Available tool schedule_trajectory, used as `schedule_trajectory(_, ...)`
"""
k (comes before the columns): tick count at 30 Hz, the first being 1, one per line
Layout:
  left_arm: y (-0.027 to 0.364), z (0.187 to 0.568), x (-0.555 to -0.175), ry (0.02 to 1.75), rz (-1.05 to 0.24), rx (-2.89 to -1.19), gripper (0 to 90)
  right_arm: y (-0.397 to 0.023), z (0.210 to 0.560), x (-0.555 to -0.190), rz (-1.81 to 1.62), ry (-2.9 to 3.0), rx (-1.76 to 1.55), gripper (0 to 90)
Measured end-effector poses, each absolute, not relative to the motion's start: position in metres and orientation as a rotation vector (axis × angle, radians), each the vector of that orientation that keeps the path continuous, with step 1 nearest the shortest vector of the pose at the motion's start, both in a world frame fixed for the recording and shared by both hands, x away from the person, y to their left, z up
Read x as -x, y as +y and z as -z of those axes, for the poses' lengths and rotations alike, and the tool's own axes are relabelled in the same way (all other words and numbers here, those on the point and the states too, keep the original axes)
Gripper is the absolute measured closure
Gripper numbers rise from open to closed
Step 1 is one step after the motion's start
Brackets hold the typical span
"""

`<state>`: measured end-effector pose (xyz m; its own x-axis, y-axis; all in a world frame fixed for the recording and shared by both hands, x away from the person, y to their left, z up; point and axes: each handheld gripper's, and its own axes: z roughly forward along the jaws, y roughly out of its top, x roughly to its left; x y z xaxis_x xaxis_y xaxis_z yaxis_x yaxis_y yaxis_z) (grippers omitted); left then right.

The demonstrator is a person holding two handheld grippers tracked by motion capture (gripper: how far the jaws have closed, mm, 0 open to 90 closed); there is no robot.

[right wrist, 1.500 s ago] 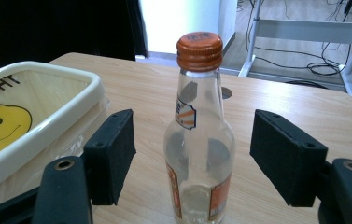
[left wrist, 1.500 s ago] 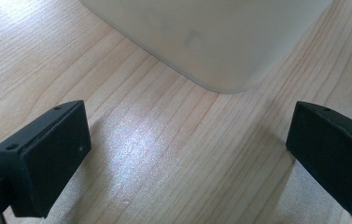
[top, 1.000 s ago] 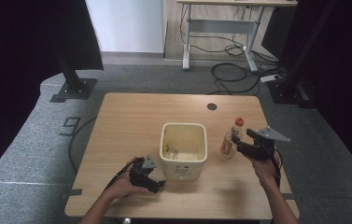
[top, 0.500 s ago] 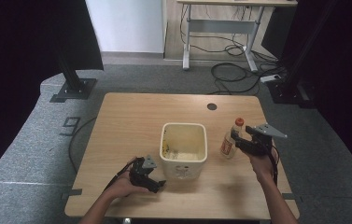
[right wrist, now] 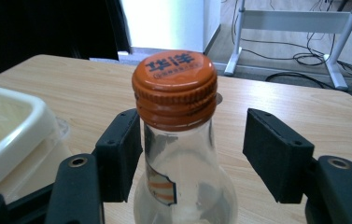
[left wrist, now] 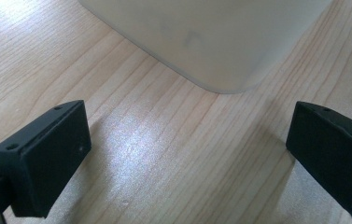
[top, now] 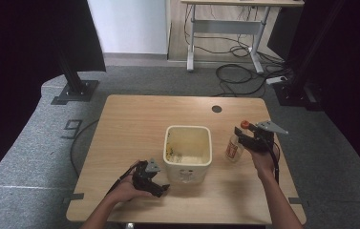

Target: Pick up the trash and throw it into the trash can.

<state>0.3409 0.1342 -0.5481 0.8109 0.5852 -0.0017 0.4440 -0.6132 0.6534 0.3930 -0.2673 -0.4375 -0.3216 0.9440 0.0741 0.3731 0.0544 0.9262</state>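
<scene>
A clear glass bottle [top: 234,147] with an orange cap [right wrist: 174,83] stands upright on the wooden table [top: 139,124], just right of a cream plastic bin [top: 187,148]. My right gripper [top: 241,136] reaches the bottle from the right. Its jaws have just been closing and stand on either side of the bottle's neck below the cap. In the right gripper view the left pad [right wrist: 120,156] is at the glass, while the right pad [right wrist: 276,158] is still apart from it. My left gripper [top: 157,186] rests open at the bin's near left corner [left wrist: 211,37], nothing between its jaws.
The bin holds some crumbs or residue at its bottom. A dark round hole [top: 217,109] sits in the table's far right part. Beyond the table are a grey floor, cables [top: 244,71] and a desk frame [top: 225,28].
My right gripper has moved left up to the bottle, and its jaws now flank the neck and stand narrower. The left gripper and bin have not moved.
</scene>
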Motion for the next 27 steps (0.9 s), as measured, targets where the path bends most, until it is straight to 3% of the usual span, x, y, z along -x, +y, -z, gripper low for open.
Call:
schedule_trajectory(7,0.1340,0.5482,-0.3411,0.750,-0.278,-2.331,0.0,-0.2651,0.4406,-0.3996,-1.245,1.757,-1.311,43.5)
schedule_trajectory(10,0.1339,0.5483,-0.3412,0.750,-0.278,-2.330,0.0,-0.2619,0.4407,-0.4013,-1.263,1.769,-1.275,55.5)
schedule_trajectory(27,0.1337,0.5482,-0.3416,0.745,-0.276,-2.333,0.0,-0.2665,0.4332,-0.3942,-1.239,1.742,-1.264,57.3)
